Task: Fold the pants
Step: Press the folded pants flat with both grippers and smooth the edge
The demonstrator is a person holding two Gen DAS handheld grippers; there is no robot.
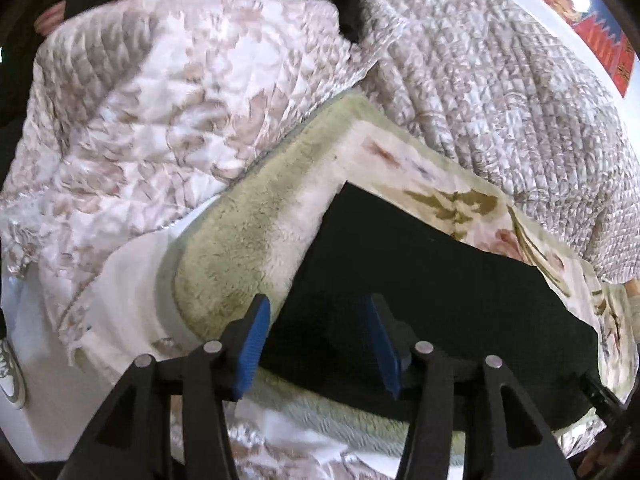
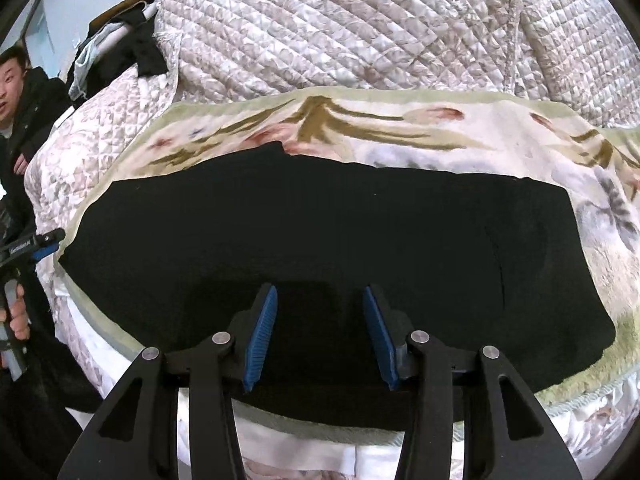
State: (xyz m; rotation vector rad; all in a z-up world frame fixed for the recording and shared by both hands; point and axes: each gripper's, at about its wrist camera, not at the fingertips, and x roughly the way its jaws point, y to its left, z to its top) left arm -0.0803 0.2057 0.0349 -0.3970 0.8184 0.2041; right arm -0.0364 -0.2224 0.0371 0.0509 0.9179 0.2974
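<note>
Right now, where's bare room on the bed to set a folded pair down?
Best patch: the floral blanket strip between the black pants and the quilted bedspread. A second patch lies on the blanket right of the pants. The middle is covered by the pants, and the left end is crowded by rumpled quilt.

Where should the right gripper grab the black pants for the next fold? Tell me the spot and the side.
Probably the near edge of the black pants, approached from the front. They lie flat on the floral blanket, so only an edge gives the pads something to pinch. The right gripper hangs open just above that edge.
</note>
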